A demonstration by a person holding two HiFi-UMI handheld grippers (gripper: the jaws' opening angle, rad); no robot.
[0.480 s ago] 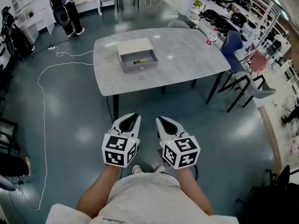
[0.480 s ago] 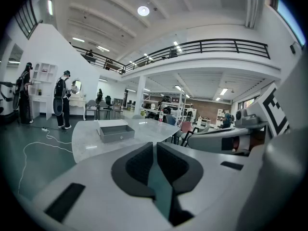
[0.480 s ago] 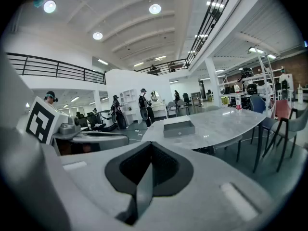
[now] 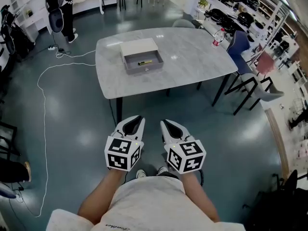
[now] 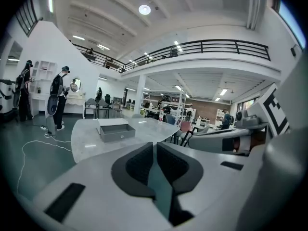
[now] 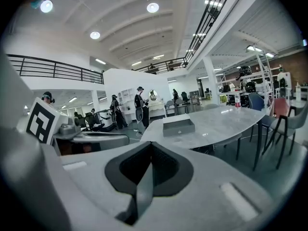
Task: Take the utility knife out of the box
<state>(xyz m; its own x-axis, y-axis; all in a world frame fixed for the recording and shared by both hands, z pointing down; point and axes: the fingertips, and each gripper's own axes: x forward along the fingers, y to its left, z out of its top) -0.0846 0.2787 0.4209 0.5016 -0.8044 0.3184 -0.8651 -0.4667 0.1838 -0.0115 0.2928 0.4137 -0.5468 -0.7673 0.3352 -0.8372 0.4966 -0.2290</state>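
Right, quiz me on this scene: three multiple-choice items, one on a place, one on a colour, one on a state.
1. The knife lies:
A) on the floor
B) inside the open box on the table
C) on a chair

2. The knife is mostly:
A) yellow
B) red
C) blue

3. The left tongs and right tongs are:
A) both wide open
B) one shut on the knife
C) both shut and empty

Answers:
1 B: the head view shows it inside the grey box on the tabletop.
2 A: it shows as a yellow strip against the grey inside.
3 C: each gripper view shows its jaws together with nothing between them, well short of the table.
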